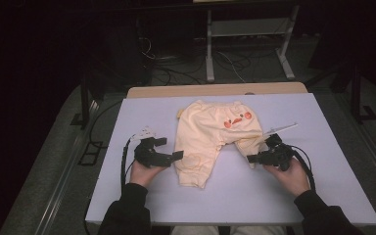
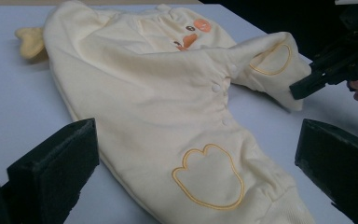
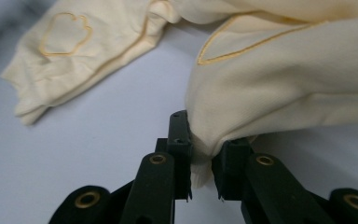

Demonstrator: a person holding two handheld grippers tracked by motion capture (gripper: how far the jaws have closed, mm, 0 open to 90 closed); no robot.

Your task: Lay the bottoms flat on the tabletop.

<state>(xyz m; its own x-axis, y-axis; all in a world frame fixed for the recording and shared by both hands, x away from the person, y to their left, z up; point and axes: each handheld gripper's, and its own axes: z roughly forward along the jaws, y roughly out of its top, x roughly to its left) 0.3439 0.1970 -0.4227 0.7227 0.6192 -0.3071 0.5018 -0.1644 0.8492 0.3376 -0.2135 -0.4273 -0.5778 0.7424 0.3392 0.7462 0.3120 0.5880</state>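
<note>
the right gripper (image 3: 204,154) pinches only the cuff edge of the baby pants (image 1: 210,134) lying mid-tabletop (image 1: 293,191), so a tug could slip it free while the left gripper (image 1: 169,149) waits with jaws spread.

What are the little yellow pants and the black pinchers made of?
The pants look like soft knitted cotton: matte, creased, with stitched paw outlines and small snap buttons. The right gripper, pinching a leg cuff, looks like hard matte black plastic with brass-coloured pins; the left gripper looks the same. I can't be sure from looks alone.
</note>
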